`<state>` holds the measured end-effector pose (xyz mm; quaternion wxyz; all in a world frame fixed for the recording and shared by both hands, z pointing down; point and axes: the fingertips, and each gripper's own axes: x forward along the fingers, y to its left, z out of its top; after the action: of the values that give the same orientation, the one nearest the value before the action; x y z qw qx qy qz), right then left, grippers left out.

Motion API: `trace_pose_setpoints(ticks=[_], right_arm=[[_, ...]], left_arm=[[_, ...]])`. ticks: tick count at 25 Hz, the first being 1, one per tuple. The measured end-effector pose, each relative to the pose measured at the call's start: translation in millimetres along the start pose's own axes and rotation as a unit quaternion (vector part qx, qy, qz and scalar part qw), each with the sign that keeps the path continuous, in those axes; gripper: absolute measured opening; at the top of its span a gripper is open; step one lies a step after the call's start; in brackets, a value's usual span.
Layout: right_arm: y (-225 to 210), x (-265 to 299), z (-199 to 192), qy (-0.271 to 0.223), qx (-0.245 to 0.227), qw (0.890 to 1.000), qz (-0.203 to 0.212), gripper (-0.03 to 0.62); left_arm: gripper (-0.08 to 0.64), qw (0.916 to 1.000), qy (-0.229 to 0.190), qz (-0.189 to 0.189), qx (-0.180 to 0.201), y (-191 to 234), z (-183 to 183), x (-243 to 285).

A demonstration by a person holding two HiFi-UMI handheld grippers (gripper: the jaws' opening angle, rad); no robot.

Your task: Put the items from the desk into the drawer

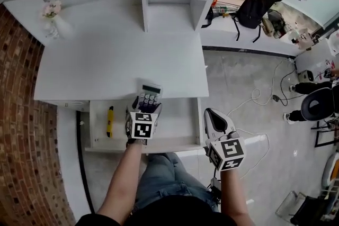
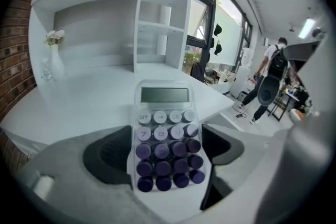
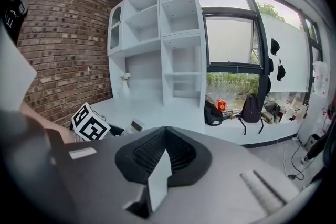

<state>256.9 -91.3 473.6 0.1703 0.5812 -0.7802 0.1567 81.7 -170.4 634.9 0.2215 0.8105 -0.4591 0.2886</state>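
- Head view: the left gripper [image 1: 148,107] holds a purple-keyed calculator [image 1: 150,93] at the front edge of the white desk [image 1: 106,66], partly above the open drawer [image 1: 175,120]. This position suits lowering it in, which is judged to be the step in hand.
- Left gripper view: the jaws stand wide, with the pads pressed on the calculator's two long sides. Keys face up and the display points away, so the body sits flat and is unlikely to pivot.
- Drawer: a yellow pen-like item [image 1: 109,120] lies at its left. The bare middle and right leave room for the calculator.
- Right gripper view: the right gripper [image 1: 212,117] has its jaws closed together on nothing. It hangs to the right of the drawer, clear of the likely path.
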Motion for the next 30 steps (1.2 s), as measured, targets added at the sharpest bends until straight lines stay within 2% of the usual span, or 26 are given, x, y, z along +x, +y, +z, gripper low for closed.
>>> trace_pose_setpoints(ticks=[8, 14, 16, 20, 26, 30], right_arm=[[-8.1, 0.8, -5.4, 0.008, 0.029, 0.999, -0.033, 0.011], [-11.4, -2.9, -23.6, 0.027, 0.043, 0.997, -0.054, 0.011], [-13.6, -5.8, -28.2, 0.029, 0.047, 0.997, -0.061, 0.01], [-19.4, -12.6, -33.5, 0.033, 0.053, 0.995, -0.074, 0.011], [-20.1, -17.9, -37.8, 0.04, 0.056, 0.994, -0.079, 0.011], [-18.9, -19.2, -37.9, 0.04, 0.051, 0.995, -0.077, 0.011]], left_arm=[[0.43, 0.9924, 0.075, -0.085, 0.047, -46.1, -54.6, -0.9], [0.43, 0.9731, 0.15, -0.141, 0.103, -68.7, -97.9, 20.6], [0.43, 0.9655, 0.186, -0.145, 0.109, -69.4, -118.6, 31.2], [0.43, 0.9544, 0.225, -0.147, 0.13, -71.4, -135.8, 46.8], [0.43, 0.9441, 0.263, -0.14, 0.14, -71.9, -153.7, 56.6], [0.431, 0.9433, 0.27, -0.136, 0.138, -71.7, -154.3, 57.9]])
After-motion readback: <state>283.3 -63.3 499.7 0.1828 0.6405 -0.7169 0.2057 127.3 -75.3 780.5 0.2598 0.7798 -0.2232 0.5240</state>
